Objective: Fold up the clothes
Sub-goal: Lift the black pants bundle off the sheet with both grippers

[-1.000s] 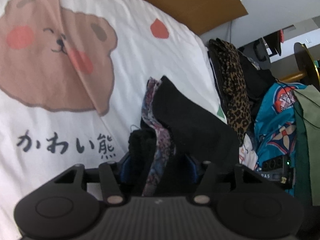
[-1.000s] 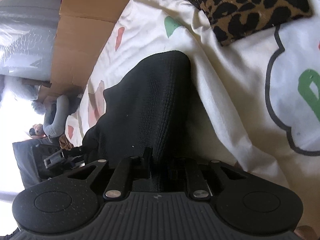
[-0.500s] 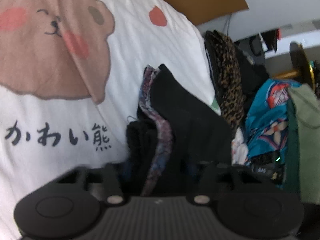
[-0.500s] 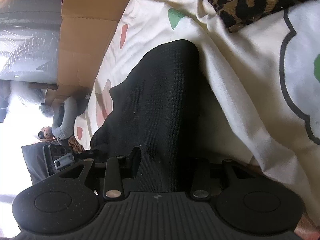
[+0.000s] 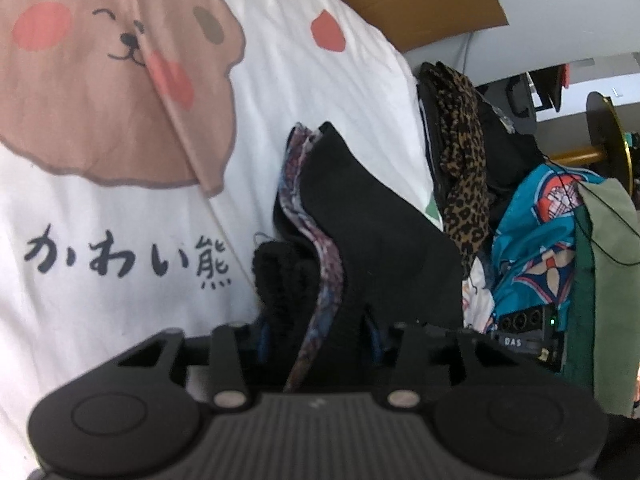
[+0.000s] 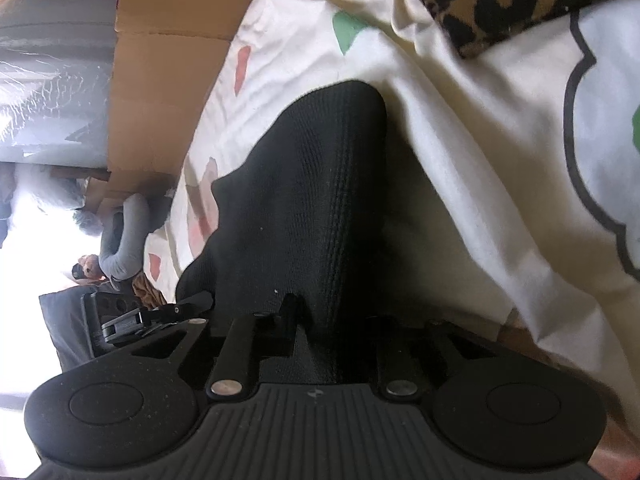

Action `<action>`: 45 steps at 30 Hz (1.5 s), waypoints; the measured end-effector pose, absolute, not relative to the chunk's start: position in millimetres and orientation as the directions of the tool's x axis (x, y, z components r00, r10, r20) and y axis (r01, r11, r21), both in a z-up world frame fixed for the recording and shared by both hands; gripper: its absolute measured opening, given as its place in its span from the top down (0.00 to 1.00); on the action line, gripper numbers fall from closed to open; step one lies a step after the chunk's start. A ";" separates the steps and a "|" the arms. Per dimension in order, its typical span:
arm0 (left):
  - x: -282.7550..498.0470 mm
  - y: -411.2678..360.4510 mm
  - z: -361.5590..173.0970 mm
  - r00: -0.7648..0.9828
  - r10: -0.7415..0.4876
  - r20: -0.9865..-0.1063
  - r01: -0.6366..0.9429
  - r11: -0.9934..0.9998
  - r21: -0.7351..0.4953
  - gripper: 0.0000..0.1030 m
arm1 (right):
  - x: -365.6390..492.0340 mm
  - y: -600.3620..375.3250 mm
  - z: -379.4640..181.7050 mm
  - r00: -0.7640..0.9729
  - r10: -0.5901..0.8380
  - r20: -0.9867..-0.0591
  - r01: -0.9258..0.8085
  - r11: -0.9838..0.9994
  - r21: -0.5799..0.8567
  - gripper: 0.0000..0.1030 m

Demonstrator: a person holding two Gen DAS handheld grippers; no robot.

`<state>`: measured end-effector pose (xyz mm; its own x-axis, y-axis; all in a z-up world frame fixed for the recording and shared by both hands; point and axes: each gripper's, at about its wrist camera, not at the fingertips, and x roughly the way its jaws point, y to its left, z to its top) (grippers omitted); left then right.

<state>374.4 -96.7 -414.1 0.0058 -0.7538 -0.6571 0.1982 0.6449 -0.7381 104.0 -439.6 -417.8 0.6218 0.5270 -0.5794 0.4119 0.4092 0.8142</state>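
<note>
At the lower middle of both wrist views we hold one black garment (image 5: 384,240), bunched with a patterned layer, above the white bear-print sheet (image 5: 120,260). Our left gripper (image 5: 316,344) has narrowed onto its folded thickness. Our right gripper (image 6: 332,344) has just been closing and now pinches the ribbed black knit (image 6: 316,208). Its long axis runs straight up-frame from each gripper, so we judge neither hand nearer. Leopard-print cloth (image 5: 460,152) lies to the right.

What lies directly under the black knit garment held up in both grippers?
Under the black knit garment lies the white cartoon-print bedsheet. Whatever the sheet carries beneath the garment's folds is covered.
</note>
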 end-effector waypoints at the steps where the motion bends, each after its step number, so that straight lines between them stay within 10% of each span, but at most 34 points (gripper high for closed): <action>1: 372.7 -95.1 -412.7 0.015 -0.755 -0.656 0.192 0.646 -0.739 0.64 | 104.6 -438.8 -416.7 0.617 0.524 -0.587 0.415 0.417 0.809 0.90; 18: 336.5 -90.5 -330.0 0.156 -0.655 -0.740 0.187 0.755 -0.629 0.70 | 126.9 -420.2 -337.4 0.545 0.434 -0.718 0.386 0.630 0.674 0.92; 45: 312.8 -117.4 -64.9 0.472 -0.637 -0.610 0.241 0.759 -0.605 0.70 | 147.2 -437.4 -46.2 0.760 0.307 -0.573 0.087 0.825 0.558 0.92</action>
